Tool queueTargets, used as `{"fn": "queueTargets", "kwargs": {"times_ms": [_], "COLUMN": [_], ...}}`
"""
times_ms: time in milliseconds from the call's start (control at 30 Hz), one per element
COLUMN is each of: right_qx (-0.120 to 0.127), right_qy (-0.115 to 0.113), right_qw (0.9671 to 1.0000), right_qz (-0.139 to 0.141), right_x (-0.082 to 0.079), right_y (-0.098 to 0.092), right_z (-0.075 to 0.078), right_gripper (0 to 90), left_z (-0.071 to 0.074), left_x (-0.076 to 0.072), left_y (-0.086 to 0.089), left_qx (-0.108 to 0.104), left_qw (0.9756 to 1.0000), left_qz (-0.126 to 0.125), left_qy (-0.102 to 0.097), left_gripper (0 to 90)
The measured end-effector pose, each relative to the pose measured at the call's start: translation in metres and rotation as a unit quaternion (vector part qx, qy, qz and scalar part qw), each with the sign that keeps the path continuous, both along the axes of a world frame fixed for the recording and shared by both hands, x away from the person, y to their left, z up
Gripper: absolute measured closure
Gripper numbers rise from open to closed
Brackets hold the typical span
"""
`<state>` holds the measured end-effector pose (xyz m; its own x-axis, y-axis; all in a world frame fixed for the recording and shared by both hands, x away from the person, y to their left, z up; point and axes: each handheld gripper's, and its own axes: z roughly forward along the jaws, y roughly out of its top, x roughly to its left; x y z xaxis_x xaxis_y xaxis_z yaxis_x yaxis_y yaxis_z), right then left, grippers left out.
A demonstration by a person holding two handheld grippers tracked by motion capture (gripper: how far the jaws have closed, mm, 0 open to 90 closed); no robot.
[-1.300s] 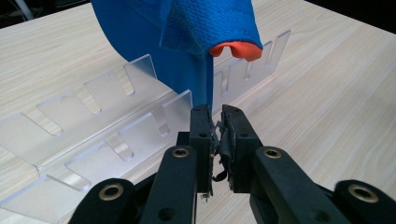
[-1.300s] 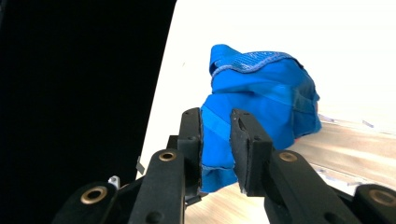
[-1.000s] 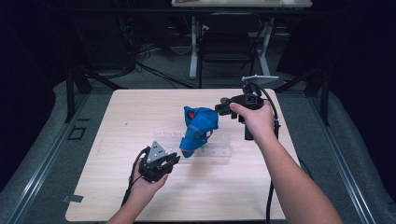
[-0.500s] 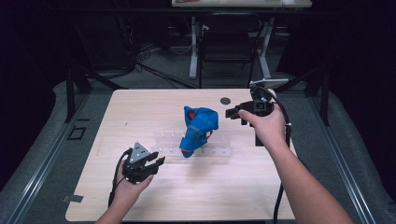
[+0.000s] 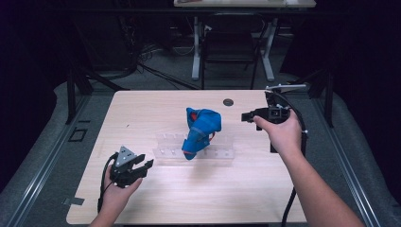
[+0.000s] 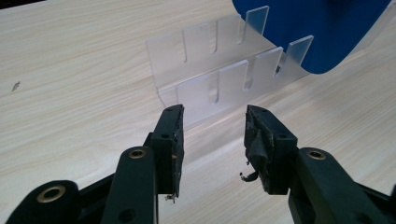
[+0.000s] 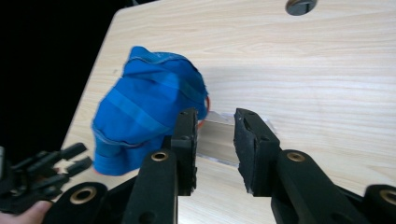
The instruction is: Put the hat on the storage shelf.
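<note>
Both claws gaping with nothing in them, left gripper lower left just been opening, right gripper centre-right beside blue cloth on clear rack.

Overhead light brightens the table against dark surroundings; the high view is soft, shadows faint.

1. No text, label, brand, number or sign could be read in the high view, the left gripper view or the right gripper view.
2. The blue cloth, the clear slotted rack and the wooden table bore no legible marking.
</note>
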<state>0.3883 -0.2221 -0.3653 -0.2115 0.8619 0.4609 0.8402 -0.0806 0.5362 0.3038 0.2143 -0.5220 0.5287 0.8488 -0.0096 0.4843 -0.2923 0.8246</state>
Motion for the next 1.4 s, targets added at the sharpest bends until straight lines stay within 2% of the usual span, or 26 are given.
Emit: {"fn": "queueTargets", "kwargs": {"times_ms": [100,233,400,500,533,567,633,733,800,867,900,933,967,1000,1033,1067,1100,1133,1167,1200,1233,1267,1300,1400], "right_qx": [-0.007,-0.06,-0.083,-0.114,-0.134,-0.134,-0.144,-0.156,-0.158,-0.187,-0.184,-0.173,-0.173,-0.187,-0.197,-0.194,-0.199,-0.208,-0.206,-0.193,-0.193,-0.183,-0.195,-0.189], "right_qy": [0.0,-0.017,-0.036,-0.059,-0.077,-0.077,-0.1,-0.105,-0.1,-0.106,-0.114,-0.105,-0.105,-0.107,-0.127,-0.12,-0.117,-0.121,-0.127,-0.133,-0.133,-0.13,-0.128,-0.136], "right_qw": [1.0,0.9979,0.9957,0.9916,0.9878,0.9878,0.9844,0.9821,0.9823,0.9765,0.9763,0.9791,0.9791,0.9764,0.972,0.9735,0.9729,0.9706,0.9701,0.972,0.972,0.9744,0.9722,0.9724], "right_qz": [-0.001,-0.014,-0.019,-0.018,-0.02,-0.02,-0.016,-0.012,-0.014,-0.014,-0.014,-0.016,-0.016,-0.018,-0.016,-0.015,-0.013,-0.014,-0.015,-0.015,-0.015,-0.014,-0.016,-0.018], "right_x": [-0.001,-0.003,-0.007,-0.011,-0.014,-0.014,-0.019,-0.022,-0.023,-0.026,-0.028,-0.03,-0.03,-0.032,-0.035,-0.039,-0.04,-0.042,-0.045,-0.047,-0.047,-0.049,-0.054,-0.058], "right_y": [-0.001,-0.001,-0.001,0.0,0.001,0.001,0.002,0.002,0.002,0.002,0.001,-0.001,-0.001,0.0,-0.001,-0.002,-0.002,-0.002,-0.002,-0.004,-0.004,-0.005,-0.006,-0.008], "right_z": [-0.002,-0.009,-0.013,-0.017,-0.019,-0.019,-0.023,-0.029,-0.031,-0.036,-0.039,-0.044,-0.044,-0.047,-0.049,-0.054,-0.055,-0.056,-0.057,-0.058,-0.058,-0.059,-0.062,-0.066], "right_gripper": [69.2,66.7,64.2,59.5,57.8,57.8,54.5,53.8,53.8,53.5,52.7,53.0,53.0,53.0,52.3,52.3,52.6,52.6,52.5,51.9,51.9,52.0,52.5,52.0], "left_z": [-0.002,-0.005,-0.008,-0.009,-0.01,-0.01,-0.011,-0.014,-0.014,-0.016,-0.016,-0.017,-0.017,-0.017,-0.018,-0.018,-0.018,-0.019,-0.019,-0.019,-0.019,-0.02,-0.02,-0.021], "left_x": [-0.001,-0.003,-0.003,-0.003,-0.004,-0.004,-0.004,-0.005,-0.005,-0.005,-0.006,-0.006,-0.006,-0.006,-0.006,-0.007,-0.007,-0.007,-0.007,-0.007,-0.007,-0.007,-0.008,-0.009], "left_y": [0.003,0.007,0.01,0.012,0.013,0.013,0.014,0.016,0.017,0.017,0.017,0.018,0.018,0.017,0.018,0.018,0.018,0.018,0.018,0.018,0.018,0.018,0.019,0.019], "left_qx": [-0.003,-0.004,-0.006,-0.007,-0.009,-0.009,-0.012,-0.013,-0.013,-0.015,-0.013,-0.01,-0.01,-0.011,-0.01,-0.011,-0.011,-0.011,-0.01,-0.01,-0.011,-0.014,-0.013,-0.014], "left_qw": [1.0,0.9999,0.9999,0.9998,0.9998,0.9998,0.9997,0.9995,0.9996,0.9994,0.9994,0.9995,0.9995,0.9994,0.9994,0.9994,0.9994,0.9994,0.9994,0.9994,0.9994,0.9993,0.9994,0.9993], "left_qz": [0.006,0.009,0.014,0.016,0.019,0.019,0.022,0.027,0.027,0.031,0.031,0.03,0.03,0.032,0.032,0.032,0.032,0.032,0.033,0.033,0.033,0.033,0.033,0.035], "left_qy": [0.0,0.002,-0.002,-0.003,-0.005,-0.005,-0.002,-0.003,-0.001,-0.003,-0.001,-0.002,-0.002,-0.004,-0.005,-0.003,-0.003,-0.003,-0.002,-0.002,-0.001,-0.003,-0.002,-0.003], "left_gripper": [58.2,56.2,52.3,50.4,50.1,50.0,49.9,49.8,49.6,49.3,49.1,49.1,49.0,49.0,49.0,49.0,48.9,48.9,49.0,48.9,48.9,48.8,48.7,48.6]}}
